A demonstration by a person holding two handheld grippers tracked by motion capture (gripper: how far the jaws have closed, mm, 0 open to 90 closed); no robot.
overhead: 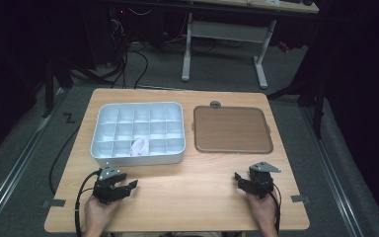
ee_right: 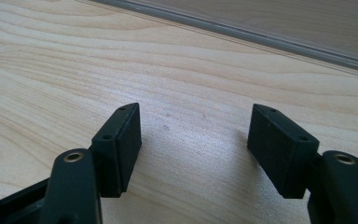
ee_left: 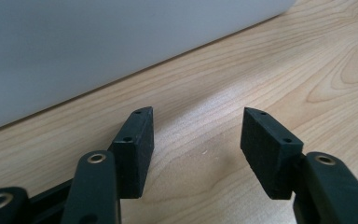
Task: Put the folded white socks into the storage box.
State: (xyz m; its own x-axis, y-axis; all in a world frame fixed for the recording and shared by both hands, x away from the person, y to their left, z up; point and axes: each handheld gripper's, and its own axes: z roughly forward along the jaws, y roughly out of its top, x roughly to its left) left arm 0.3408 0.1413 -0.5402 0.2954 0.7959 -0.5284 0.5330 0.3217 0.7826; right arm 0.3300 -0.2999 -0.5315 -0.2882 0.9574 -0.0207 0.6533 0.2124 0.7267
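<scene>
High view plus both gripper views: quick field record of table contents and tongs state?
table: light wood table
left item: white compartment box, open top, grid of cells
box contents: one small white object in a front-row cell; type unclear
right item: flat brown tray, grey rim, beside the box, apart from it
left tongs: open, nothing between jaws, near the box's front wall
right tongs: open, nothing between jaws, in front of the tray

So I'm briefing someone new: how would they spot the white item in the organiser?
On the wooden table, find the white compartment tray left of the brown flat lid. In its nearest row, middle cell, lies a white crumpled item, in the one occupied compartment.
</scene>
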